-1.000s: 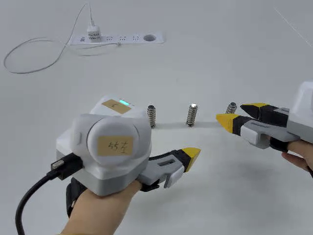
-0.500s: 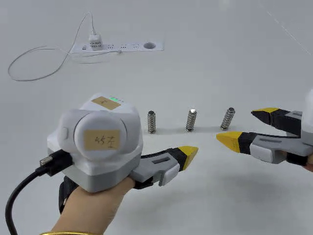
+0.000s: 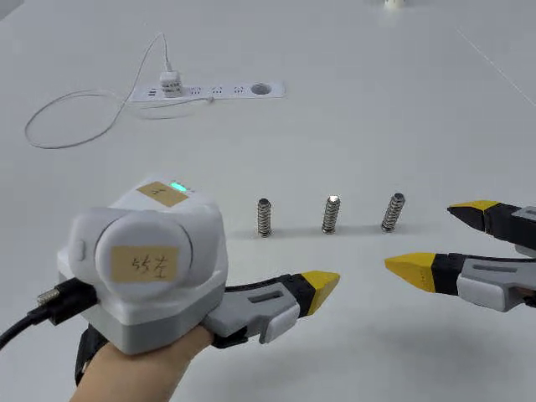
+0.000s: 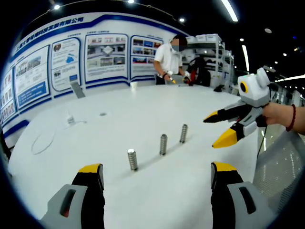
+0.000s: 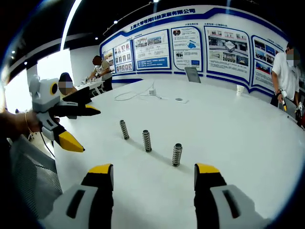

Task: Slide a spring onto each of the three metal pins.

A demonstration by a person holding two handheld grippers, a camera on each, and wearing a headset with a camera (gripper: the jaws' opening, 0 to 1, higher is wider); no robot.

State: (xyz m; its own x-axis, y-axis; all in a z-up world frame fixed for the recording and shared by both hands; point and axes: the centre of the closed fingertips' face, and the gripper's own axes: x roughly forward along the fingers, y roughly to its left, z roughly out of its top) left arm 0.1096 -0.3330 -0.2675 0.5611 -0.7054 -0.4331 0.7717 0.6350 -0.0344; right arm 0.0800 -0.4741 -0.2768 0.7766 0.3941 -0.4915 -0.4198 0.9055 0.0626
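White table (image 3: 377,100), blue-trimmed poster wall (image 4: 95,52), bright ceiling strip lights (image 4: 229,10).

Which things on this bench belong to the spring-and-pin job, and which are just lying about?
Job in hand:
- left spring, middle spring, right spring, upright in a row
- left gripper and right gripper, jaws open

Lying about:
- power strip
- white charger plugged into it
- white cable looping from the strip
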